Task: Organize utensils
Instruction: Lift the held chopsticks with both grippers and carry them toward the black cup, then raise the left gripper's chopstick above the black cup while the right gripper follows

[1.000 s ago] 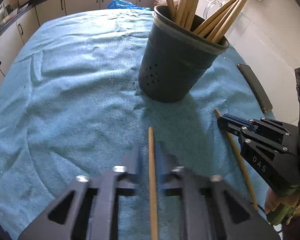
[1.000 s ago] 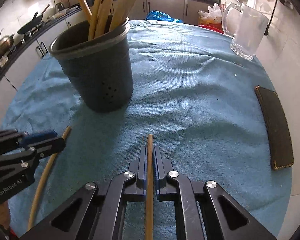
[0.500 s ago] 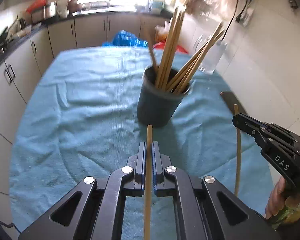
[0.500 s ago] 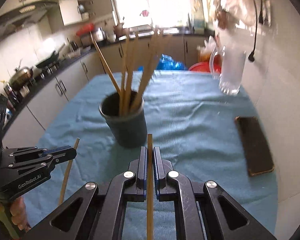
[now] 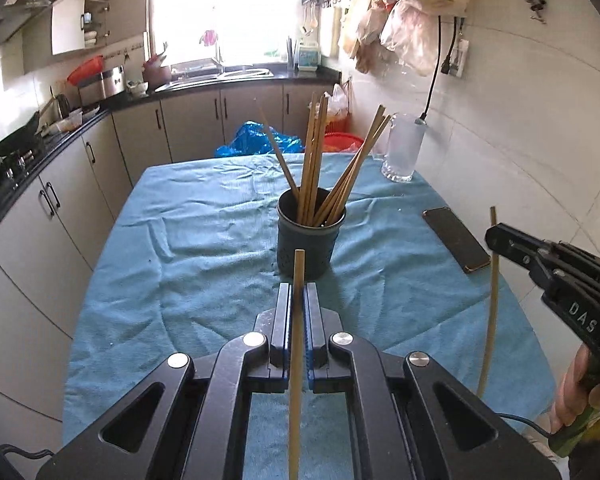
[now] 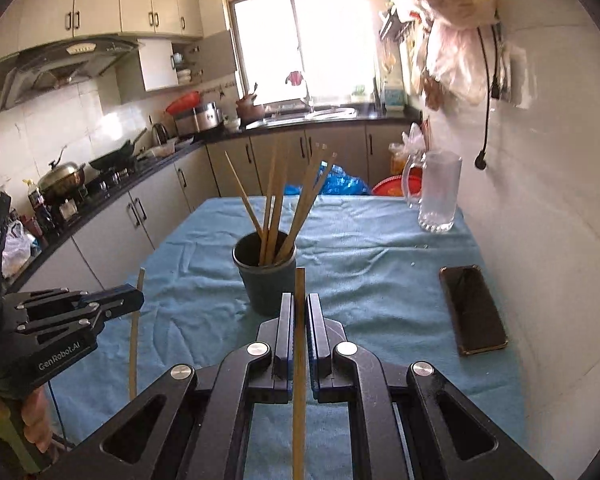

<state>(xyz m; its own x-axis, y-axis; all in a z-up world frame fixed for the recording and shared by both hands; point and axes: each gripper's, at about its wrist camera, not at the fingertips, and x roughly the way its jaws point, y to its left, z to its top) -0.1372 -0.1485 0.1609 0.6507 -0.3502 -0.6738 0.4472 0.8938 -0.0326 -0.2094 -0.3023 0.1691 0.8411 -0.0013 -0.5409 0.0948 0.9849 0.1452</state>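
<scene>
White lettering reads "GenRobot.AI" on the side of the left gripper (image 6: 134,302) as seen from the right wrist, and "DAS" on the side of the right gripper (image 5: 492,236) as seen from the left wrist. A dark utensil cup (image 5: 310,236) stands upright mid-table on the blue towel (image 5: 204,248), with a bundle of wooden chopsticks (image 5: 316,160) fanned out of it, tips up. To its right lie a black phone (image 5: 456,238) flat on the towel and, farther back by the wall, a clear glass mug (image 5: 406,148); a blue plastic bag (image 5: 260,140) sits beyond the table's far edge. Nothing lies between either gripper and the cup. Each gripper's jaws are clamped on one chopstick: the left chopstick (image 5: 298,320) and the right chopstick (image 6: 300,344) are both held above the towel on the near side of the cup, long axis roughly upright, crossing the jaws.
</scene>
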